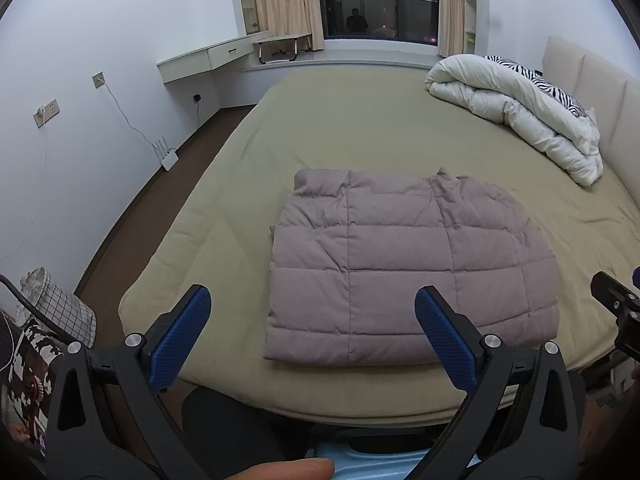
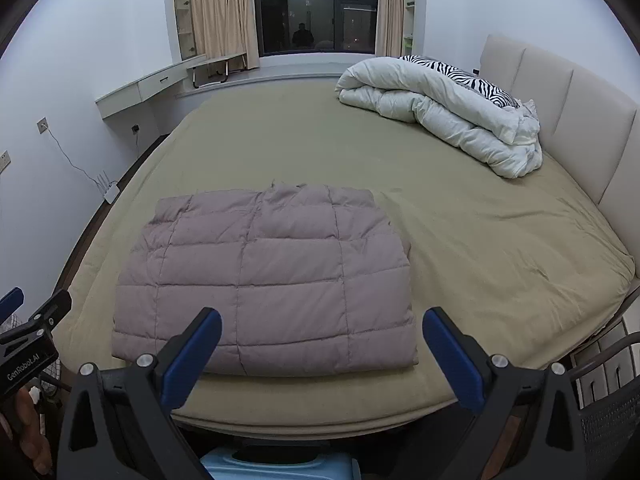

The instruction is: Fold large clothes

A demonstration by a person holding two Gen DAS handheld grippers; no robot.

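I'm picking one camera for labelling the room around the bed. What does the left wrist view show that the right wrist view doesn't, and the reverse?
Only the left wrist view shows the checked basket and patterned fabric at lower left, plus a fingertip.

Only the right wrist view shows the dark mesh basket at lower right.

Both show the folded mauve quilted garment on the olive bed, the white duvet, and each view's own gripper open.
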